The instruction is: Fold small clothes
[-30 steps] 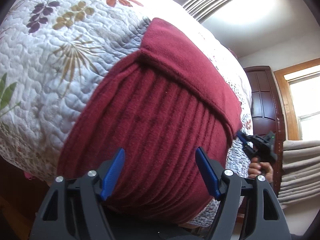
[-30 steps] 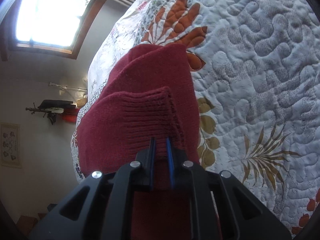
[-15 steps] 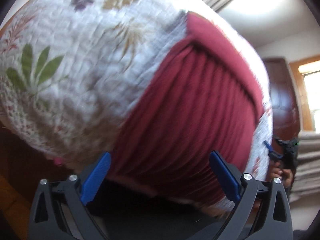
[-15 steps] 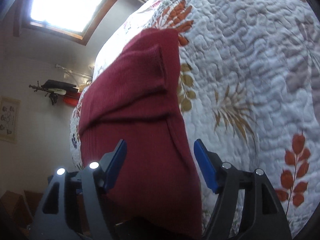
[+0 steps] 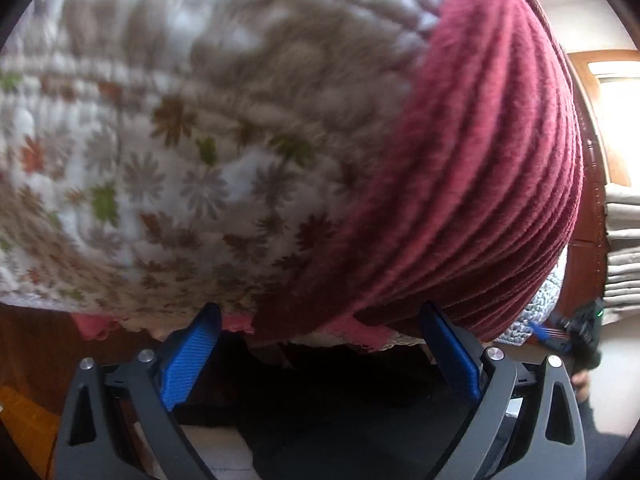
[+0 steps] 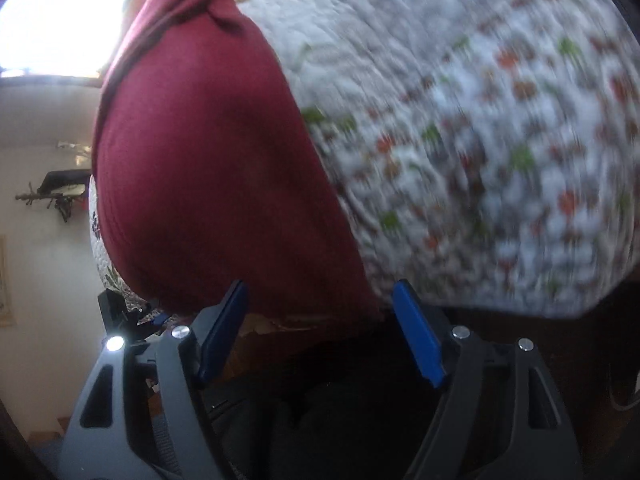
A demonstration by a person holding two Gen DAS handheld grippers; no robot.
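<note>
Ribbed matt maroon knit garment [image 5: 492, 168] on a puckered, stitched floral cotton quilt [image 5: 192, 128]

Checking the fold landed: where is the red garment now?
The red garment lies on the floral quilt at the bed's near edge, right in the left wrist view, left in the right.

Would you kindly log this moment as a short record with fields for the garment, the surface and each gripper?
garment: dark red knitted garment, folded, lying at the bed's edge
surface: floral quilt, blurred in both views
left gripper: open, empty, at the garment's near edge
right gripper: open, empty, at the garment's near edge
contact: neither gripper holds the garment
</note>
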